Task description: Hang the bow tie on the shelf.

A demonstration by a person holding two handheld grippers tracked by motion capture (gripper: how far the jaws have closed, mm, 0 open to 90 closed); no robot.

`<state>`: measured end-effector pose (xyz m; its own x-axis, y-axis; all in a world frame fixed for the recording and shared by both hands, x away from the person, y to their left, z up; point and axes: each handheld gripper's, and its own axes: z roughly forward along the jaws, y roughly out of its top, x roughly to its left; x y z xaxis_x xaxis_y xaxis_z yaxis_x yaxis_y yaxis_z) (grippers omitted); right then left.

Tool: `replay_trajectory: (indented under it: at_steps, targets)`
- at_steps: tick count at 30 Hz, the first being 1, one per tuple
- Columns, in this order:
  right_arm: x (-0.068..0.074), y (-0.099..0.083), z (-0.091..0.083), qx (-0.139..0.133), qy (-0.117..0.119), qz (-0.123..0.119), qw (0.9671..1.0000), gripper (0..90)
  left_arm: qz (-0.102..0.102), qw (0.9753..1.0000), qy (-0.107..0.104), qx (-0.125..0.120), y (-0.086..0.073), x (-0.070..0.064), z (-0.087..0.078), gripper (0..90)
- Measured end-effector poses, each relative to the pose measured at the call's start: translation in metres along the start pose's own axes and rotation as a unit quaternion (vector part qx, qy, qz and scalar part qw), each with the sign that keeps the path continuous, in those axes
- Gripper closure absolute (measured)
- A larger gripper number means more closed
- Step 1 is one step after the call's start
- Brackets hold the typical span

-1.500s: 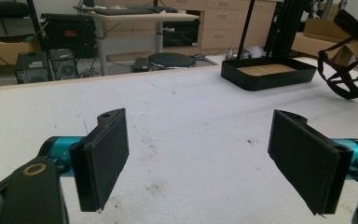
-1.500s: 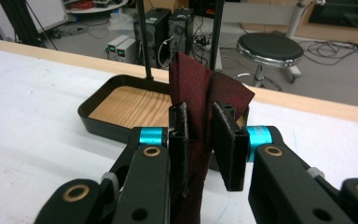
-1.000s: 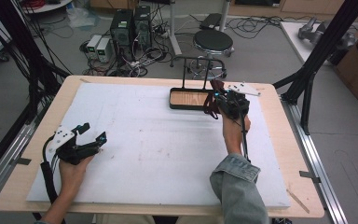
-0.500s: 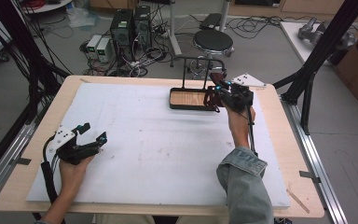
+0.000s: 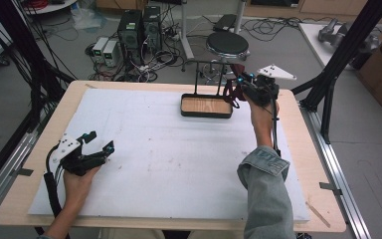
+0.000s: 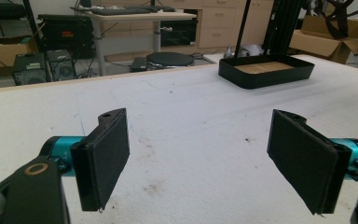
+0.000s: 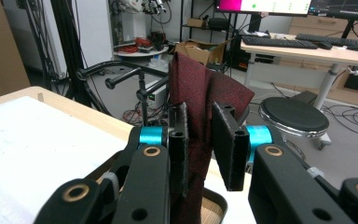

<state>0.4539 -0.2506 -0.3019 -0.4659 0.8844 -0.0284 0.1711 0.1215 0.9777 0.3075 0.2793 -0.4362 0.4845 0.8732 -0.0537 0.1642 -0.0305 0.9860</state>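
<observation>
While the person's right arm stretches far up the board in the high view, the right gripper sits at about one o'clock on the white table, pinching a dark red cloth just beside the right end of the black tray. The cloth hangs beside the tray's thin black rack, which rises from its far edge. At about eight o'clock, well apart from all that, the left gripper rests low on the white surface with its jaws spread and nothing between them.

In the left gripper view, the two black pads stand wide apart over bare white table, and the tray lies far off at one o'clock, its wooden floor showing.

In the right gripper view, the jaws are clenched on the dark red cloth, which rises in a folded peak above the pads and also drops below them toward the tray at six o'clock. The rack's black bars reach across at ten o'clock, behind the cloth; I cannot tell whether the cloth touches them.
</observation>
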Motion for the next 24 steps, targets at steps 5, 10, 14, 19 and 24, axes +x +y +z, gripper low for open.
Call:
replay_trajectory:
  at_steps: [5,10,14,19,24]
  targets:
    - [-0.002,0.004,0.006,-0.002,0.001,-0.003,1.0000,76.4,0.001,1.0000,-0.001,0.000,0.000,0.000,0.000,21.1]
    - [-0.005,0.005,0.013,-0.006,-0.010,-0.002,0.9999,76.4,-0.004,1.0000,-0.002,-0.001,0.000,0.000,0.000,21.1]
    - [-0.007,0.005,0.020,-0.006,-0.013,-0.001,0.9999,76.4,-0.004,1.0000,-0.002,-0.001,0.000,0.000,0.000,21.2]
    - [-0.011,0.007,0.025,-0.006,-0.026,0.005,0.9996,76.4,-0.004,1.0000,-0.002,-0.001,0.000,0.000,0.000,21.3]
    - [-0.018,0.002,0.026,0.009,-0.049,0.012,0.9987,76.4,-0.004,1.0000,-0.003,-0.001,0.000,0.000,-0.001,21.4]
